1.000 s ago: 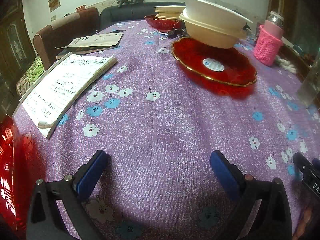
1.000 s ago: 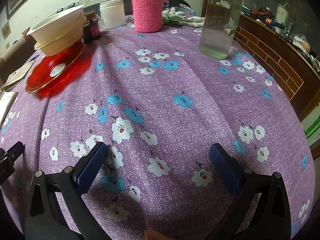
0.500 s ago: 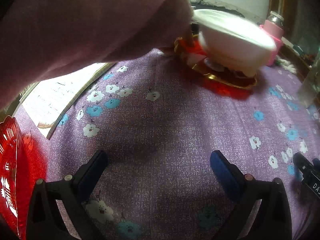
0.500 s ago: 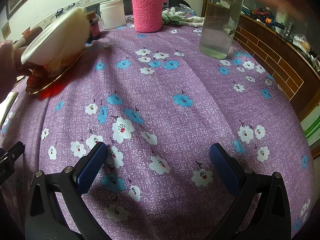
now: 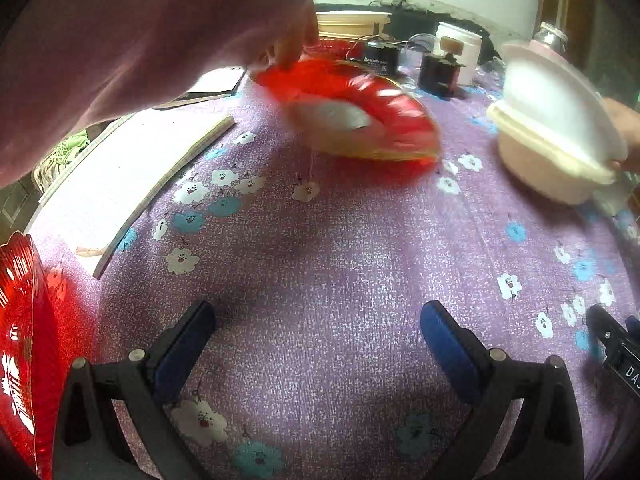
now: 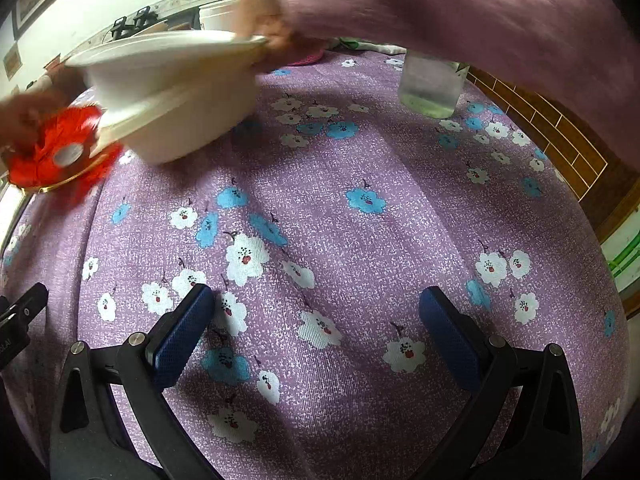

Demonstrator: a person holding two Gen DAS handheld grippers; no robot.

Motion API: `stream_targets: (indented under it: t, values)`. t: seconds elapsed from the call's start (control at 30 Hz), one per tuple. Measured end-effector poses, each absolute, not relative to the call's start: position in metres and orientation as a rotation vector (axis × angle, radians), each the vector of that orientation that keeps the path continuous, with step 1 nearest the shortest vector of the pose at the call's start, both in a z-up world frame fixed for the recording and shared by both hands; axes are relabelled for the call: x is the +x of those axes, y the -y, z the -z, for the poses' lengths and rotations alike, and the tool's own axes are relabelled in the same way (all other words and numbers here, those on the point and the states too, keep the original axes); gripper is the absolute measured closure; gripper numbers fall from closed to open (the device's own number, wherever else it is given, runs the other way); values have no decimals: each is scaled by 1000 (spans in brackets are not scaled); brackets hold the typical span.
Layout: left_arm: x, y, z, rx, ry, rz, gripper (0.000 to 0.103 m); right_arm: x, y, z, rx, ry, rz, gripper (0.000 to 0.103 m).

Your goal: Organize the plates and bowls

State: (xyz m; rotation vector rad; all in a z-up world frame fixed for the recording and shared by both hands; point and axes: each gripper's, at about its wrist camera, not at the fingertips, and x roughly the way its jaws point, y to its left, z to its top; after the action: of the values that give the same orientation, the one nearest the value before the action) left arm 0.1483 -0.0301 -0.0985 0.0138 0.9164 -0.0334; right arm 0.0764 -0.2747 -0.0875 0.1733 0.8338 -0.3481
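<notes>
Both grippers lie still on the purple flowered tablecloth. My left gripper is open and empty. My right gripper is open and empty. Bare hands in pink sleeves hold the dishes. One hand holds a red gold-rimmed plate, tilted and blurred; it also shows in the right wrist view. The other hand holds two stacked cream bowls to the right of the plate; they also show in the right wrist view. Another red plate sits at the left gripper's left edge.
An open notebook lies at the left. A stack of cream plates, small dark jars and a white tub stand at the back. A glass of water stands at the right, near the table's edge.
The hands have lifted the stacked bowls off the red plate and moved them right. The red plate has been picked up and tilted. Both grippers have not moved.
</notes>
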Motion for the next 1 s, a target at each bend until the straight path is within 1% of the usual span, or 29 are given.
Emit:
stream_targets:
  t: [1.0]
  values:
    - [146, 31, 102, 11, -903, 34, 1, 76, 275, 87, 174, -833, 349, 0]
